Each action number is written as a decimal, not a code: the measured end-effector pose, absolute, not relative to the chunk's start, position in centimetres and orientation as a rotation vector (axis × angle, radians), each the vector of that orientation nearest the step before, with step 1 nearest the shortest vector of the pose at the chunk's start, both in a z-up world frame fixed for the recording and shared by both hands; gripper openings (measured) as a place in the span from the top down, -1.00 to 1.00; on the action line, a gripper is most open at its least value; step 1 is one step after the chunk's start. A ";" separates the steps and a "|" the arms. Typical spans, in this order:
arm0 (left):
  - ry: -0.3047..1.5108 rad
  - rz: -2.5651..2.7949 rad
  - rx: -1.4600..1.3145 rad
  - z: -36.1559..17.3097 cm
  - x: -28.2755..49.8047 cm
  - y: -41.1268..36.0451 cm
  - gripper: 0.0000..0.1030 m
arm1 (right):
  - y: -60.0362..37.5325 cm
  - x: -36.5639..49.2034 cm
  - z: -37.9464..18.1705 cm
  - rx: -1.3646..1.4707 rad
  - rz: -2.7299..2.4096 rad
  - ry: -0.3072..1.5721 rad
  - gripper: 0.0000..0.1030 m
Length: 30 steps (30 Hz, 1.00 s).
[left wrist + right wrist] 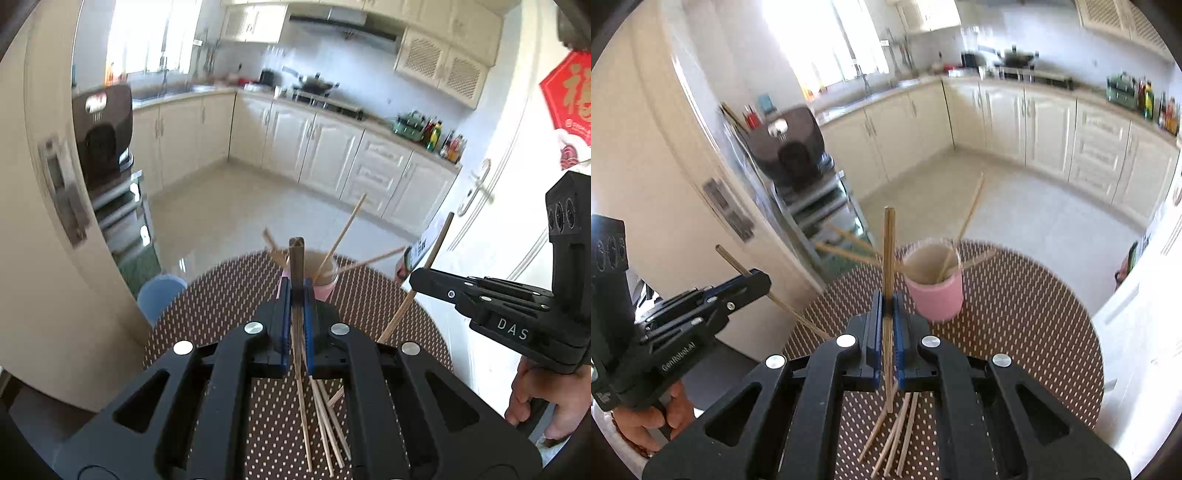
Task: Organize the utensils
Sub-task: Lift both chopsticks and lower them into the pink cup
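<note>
A pink cup (936, 291) stands on the round dotted table mat (1015, 332) and holds several wooden chopsticks that lean outward; the cup also shows in the left wrist view (327, 284). My left gripper (297, 295) is shut on one chopstick (296, 258), held upright just in front of the cup. My right gripper (887, 301) is shut on another chopstick (888, 251), held upright to the left of the cup. Loose chopsticks (894, 439) lie on the mat below both grippers and also show in the left wrist view (325, 424). Each gripper shows in the other's view: the right gripper (417, 278) and the left gripper (759, 278).
A cream refrigerator (683, 221) stands close on the left with a metal rack (820, 206) behind it. A white door (491, 206) is on the right. A blue stool (160, 295) sits by the table's far left edge. Kitchen cabinets (1052, 129) line the back.
</note>
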<state>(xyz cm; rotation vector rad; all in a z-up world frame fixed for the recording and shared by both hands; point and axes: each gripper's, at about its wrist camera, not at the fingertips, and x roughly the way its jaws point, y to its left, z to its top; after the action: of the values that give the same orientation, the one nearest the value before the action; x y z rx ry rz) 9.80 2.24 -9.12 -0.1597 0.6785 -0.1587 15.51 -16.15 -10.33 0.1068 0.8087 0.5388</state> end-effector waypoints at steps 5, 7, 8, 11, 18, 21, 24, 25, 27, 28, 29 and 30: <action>0.596 -0.157 -0.121 -6.3 9.5 1.3 0.88 | -16.1 14.8 -6.9 0.097 0.553 0.703 0.92; 0.553 -0.156 -0.104 -5.2 9.5 0.9 0.87 | -16.1 14.7 -6.3 0.089 0.555 0.673 0.92; 0.542 -0.156 -0.102 -4.8 9.6 0.8 0.87 | -16.1 14.7 -5.8 0.083 0.557 0.654 0.92; 0.513 -0.148 -0.095 -4.0 9.9 0.3 0.88 | -16.2 14.7 -4.6 0.075 0.559 0.618 0.92; 0.457 -0.120 -0.109 -2.5 11.2 0.1 0.87 | -17.1 15.9 -3.5 0.064 0.541 0.564 0.92; 0.433 -0.109 -0.120 -1.9 12.2 -0.1 0.87 | -17.5 16.7 -3.4 0.062 0.531 0.547 0.92; 0.416 -0.092 -0.135 -1.6 13.4 -0.2 0.87 | -17.9 17.8 -3.4 0.059 0.526 0.536 0.92; 0.412 -0.089 -0.141 -1.6 13.8 -0.3 0.87 | -18.0 18.4 -3.5 0.058 0.528 0.537 0.92; 0.410 -0.082 -0.151 -1.8 14.7 -0.4 0.87 | -18.2 19.2 -3.7 0.059 0.525 0.533 0.92; 0.410 -0.080 -0.155 -1.9 15.2 -0.4 0.87 | -18.3 19.5 -3.8 0.057 0.525 0.532 0.92; 0.413 -0.077 -0.159 -2.1 15.7 -0.5 0.87 | -18.3 20.2 -4.1 0.055 0.525 0.536 0.92; 0.417 -0.077 -0.163 -2.4 16.3 -0.6 0.87 | -18.4 20.5 -4.2 0.057 0.526 0.536 0.92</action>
<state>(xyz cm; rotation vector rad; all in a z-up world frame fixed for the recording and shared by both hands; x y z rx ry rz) 16.30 -0.60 -2.37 -0.1627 0.4167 -0.0770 20.55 -18.44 -4.23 0.0569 0.5361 0.5259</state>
